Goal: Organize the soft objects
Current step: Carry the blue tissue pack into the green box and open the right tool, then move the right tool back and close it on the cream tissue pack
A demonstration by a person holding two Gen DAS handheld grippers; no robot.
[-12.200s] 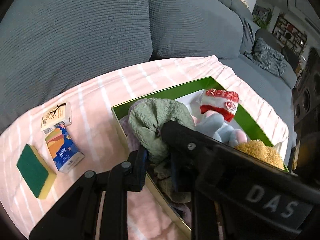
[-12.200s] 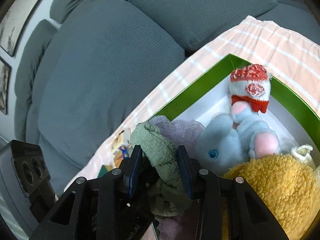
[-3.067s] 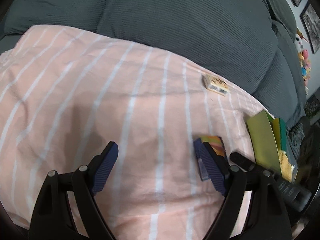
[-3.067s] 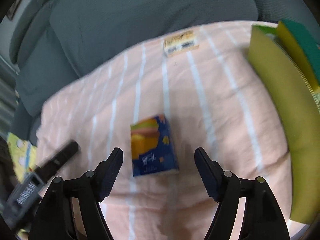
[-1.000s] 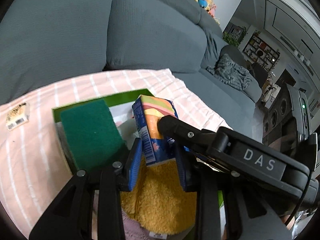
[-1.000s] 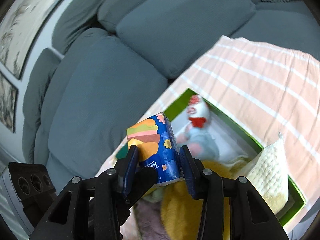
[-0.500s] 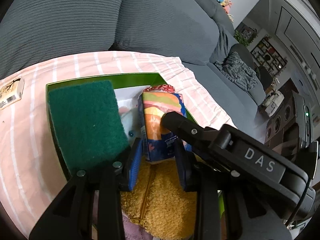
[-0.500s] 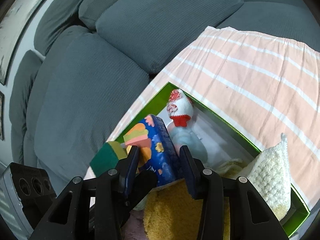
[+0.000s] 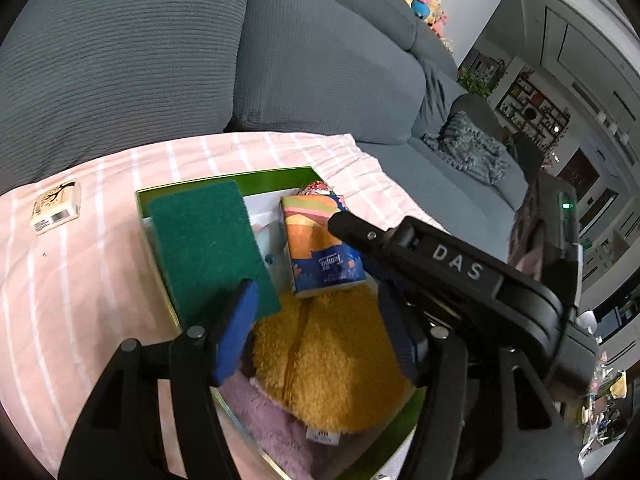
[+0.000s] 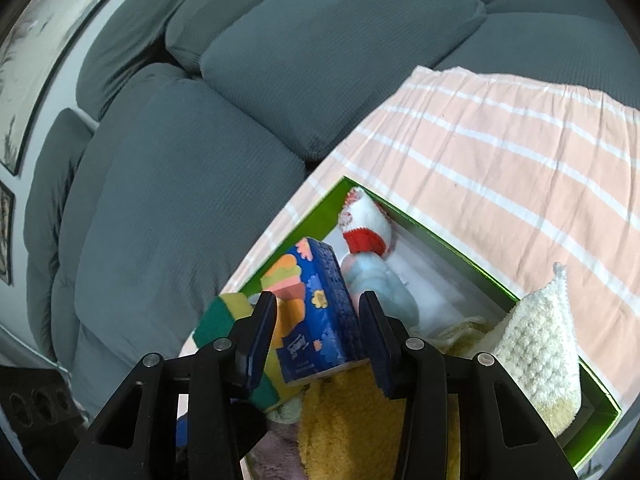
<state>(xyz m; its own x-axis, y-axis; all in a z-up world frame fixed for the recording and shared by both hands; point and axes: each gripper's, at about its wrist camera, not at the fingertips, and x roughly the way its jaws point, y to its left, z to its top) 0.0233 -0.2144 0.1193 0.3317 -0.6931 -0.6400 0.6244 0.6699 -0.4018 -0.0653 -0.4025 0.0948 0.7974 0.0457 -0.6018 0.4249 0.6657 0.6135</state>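
A green box on the pink striped cloth holds soft things: a yellow plush, a pink cloth, a blue toy with a red-white hat, a white knit piece. A green-yellow sponge leans at the box's left side. The blue tissue pack rests on the yellow plush between the jaws of my right gripper, which have parted around it. My left gripper is open over the plush, holding nothing. The right gripper's body crosses the left wrist view.
A small beige packet lies on the cloth left of the box. Grey sofa cushions rise behind the cloth. A black speaker stands at lower left in the right wrist view.
My right gripper lowered the tissue pack into the box and its jaws have parted from it. My left gripper's jaws have opened wide.
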